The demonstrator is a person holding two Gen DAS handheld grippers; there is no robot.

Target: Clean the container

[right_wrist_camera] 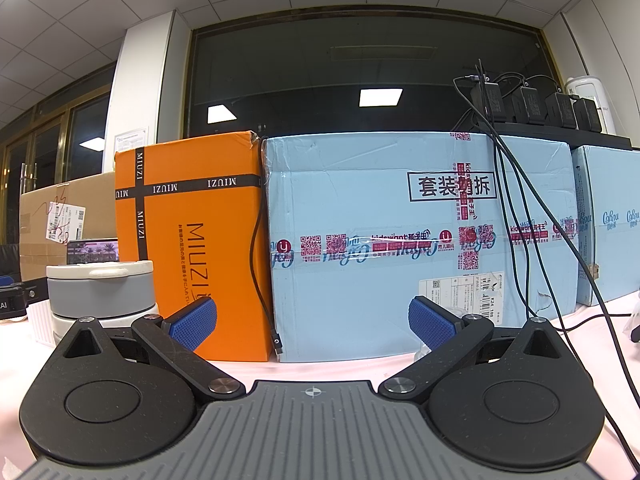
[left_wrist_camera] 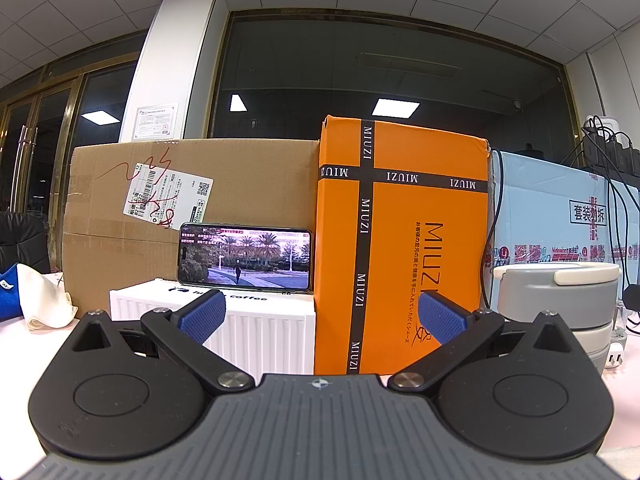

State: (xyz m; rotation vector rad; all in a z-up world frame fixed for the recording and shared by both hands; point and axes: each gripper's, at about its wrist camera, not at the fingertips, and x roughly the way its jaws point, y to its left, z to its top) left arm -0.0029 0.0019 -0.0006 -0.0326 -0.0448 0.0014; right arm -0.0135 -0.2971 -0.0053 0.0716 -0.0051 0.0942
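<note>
A round grey container with a white lid (left_wrist_camera: 554, 300) stands on the table at the right of the left wrist view, and at the left of the right wrist view (right_wrist_camera: 100, 292). A white cloth (left_wrist_camera: 44, 300) lies crumpled at the far left, next to something blue (left_wrist_camera: 8, 296). My left gripper (left_wrist_camera: 320, 318) is open and empty, low over the table, facing the boxes. My right gripper (right_wrist_camera: 312, 324) is open and empty too, to the right of the container.
A brown carton (left_wrist_camera: 240, 184), an orange MIUZI box (left_wrist_camera: 400, 240) and light blue boxes (right_wrist_camera: 420, 240) form a wall at the back. A phone (left_wrist_camera: 245, 256) playing video leans on a white box (left_wrist_camera: 256, 328). Black cables (right_wrist_camera: 532, 240) hang from chargers at the right.
</note>
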